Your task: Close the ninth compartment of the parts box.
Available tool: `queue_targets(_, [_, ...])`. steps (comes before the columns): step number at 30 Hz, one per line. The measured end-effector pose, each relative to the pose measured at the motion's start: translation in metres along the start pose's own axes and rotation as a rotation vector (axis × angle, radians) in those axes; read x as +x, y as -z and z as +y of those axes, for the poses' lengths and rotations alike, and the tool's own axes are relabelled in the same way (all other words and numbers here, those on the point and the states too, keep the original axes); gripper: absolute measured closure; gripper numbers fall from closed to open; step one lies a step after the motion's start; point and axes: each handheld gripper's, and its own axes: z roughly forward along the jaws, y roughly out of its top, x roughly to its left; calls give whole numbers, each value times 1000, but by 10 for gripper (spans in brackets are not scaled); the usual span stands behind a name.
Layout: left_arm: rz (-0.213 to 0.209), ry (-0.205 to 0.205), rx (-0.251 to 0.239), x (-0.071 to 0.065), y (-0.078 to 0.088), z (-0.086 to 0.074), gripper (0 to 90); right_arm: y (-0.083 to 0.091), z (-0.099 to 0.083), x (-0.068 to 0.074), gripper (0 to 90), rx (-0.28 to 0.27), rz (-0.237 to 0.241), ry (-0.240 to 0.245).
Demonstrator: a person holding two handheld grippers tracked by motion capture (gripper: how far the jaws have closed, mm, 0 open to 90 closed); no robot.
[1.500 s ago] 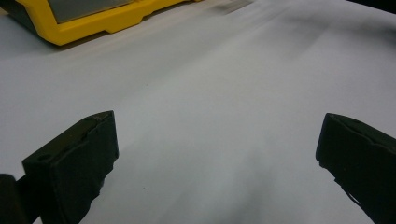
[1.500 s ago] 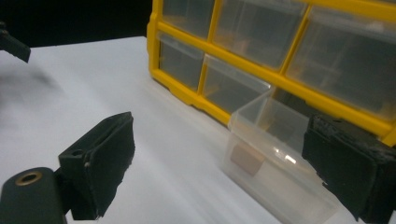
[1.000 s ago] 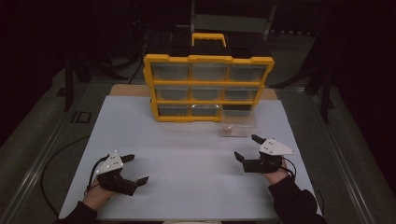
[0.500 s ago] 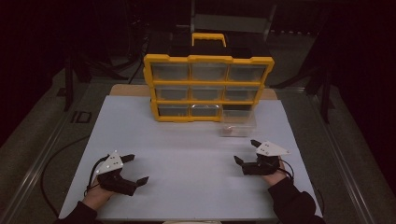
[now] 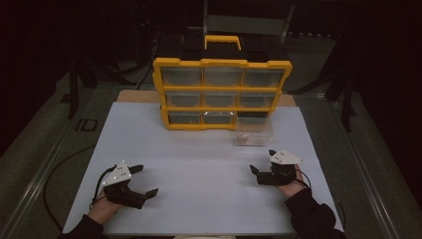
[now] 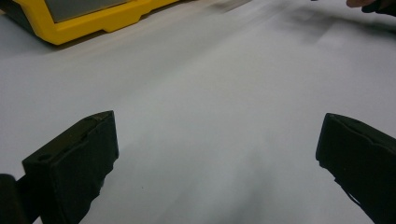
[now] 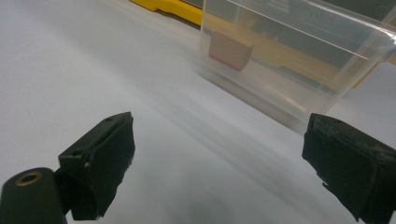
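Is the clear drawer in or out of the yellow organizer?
Out. The clear drawer stands on the white table in front of the yellow organizer, whose bottom-right slot looks dark and vacant. A small block lies inside it.

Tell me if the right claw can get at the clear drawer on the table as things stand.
Probably yes. The right claw is open, and bare white table lies between it and the clear drawer just ahead; nothing stands in the way.

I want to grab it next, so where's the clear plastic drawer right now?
In the high view the clear drawer sits on the white table, right of centre, just in front of the yellow organizer's bottom-right slot, ahead of the right claw.
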Motion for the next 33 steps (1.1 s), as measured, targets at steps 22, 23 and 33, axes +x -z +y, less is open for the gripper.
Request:
queue_targets(22, [5,1,-2,0,0,0,0,-5,1,-3,526,33,-112,-48])
queue_targets(23, [3,4,-4,0,0,0,0,-5,2,-3,548,34,-115,-55])
queue_targets(33, [4,4,-4,0,0,0,0,-6,6,-7,749,54,-141,-54])
